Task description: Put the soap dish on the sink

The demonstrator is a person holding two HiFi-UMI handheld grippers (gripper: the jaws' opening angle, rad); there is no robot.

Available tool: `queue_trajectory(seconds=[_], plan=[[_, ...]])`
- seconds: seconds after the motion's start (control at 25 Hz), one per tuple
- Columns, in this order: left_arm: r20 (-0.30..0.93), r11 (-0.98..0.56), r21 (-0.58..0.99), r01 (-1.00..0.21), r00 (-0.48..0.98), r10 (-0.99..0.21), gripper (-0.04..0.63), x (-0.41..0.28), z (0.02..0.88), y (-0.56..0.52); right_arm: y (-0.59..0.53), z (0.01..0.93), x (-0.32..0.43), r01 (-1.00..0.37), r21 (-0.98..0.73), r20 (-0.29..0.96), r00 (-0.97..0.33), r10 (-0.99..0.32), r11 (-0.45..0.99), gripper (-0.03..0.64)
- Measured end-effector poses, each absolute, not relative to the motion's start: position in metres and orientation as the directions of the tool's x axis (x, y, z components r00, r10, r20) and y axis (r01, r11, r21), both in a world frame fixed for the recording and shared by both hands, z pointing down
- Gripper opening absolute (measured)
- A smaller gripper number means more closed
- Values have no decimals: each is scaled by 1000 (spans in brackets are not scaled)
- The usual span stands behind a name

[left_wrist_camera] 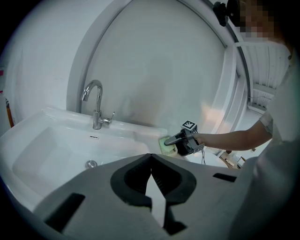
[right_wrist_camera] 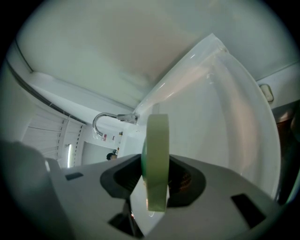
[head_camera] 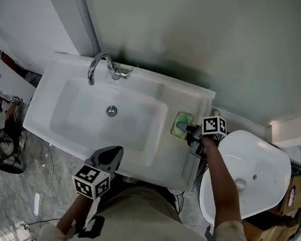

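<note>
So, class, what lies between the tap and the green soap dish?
Nothing: between the tap and the soap dish, the head view shows only the bare white sink ledge and the basin's corner.

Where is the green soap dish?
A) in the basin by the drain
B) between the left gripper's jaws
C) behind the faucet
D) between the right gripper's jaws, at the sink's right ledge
D: the soap dish sits edge-on between the jaws of the right gripper, and the head view places it at the right ledge of the sink.
</note>
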State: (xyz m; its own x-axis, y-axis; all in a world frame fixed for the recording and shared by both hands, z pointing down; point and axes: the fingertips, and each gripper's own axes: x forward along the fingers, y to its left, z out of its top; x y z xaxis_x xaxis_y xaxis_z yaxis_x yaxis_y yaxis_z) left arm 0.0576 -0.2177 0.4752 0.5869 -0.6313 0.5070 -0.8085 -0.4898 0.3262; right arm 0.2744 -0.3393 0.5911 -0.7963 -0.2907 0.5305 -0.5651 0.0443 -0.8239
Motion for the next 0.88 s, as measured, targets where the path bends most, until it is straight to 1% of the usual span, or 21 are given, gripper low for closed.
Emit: queue_trajectory(seconds=[0.28,0.52,0.68,0.88], plan=[[506,-494,323,-807,588,-631,18,54,475,-223,-356,597,280,-598,-800,567,-777,-275,40,147],[519,-486,330,-809,585,-623,18,51,476,-225,-364,609,281,-649,-759,621,-747,-236,56,147],[515,-488,319,-813,580,-631,18,48,476,-229,-368,616,283,-652,-757,627,-742,-239,39,149],[523,-485,333,-809,586,-619,18,48,474,-227,-370,624,290,-717,-693,684,-687,-244,78,163]])
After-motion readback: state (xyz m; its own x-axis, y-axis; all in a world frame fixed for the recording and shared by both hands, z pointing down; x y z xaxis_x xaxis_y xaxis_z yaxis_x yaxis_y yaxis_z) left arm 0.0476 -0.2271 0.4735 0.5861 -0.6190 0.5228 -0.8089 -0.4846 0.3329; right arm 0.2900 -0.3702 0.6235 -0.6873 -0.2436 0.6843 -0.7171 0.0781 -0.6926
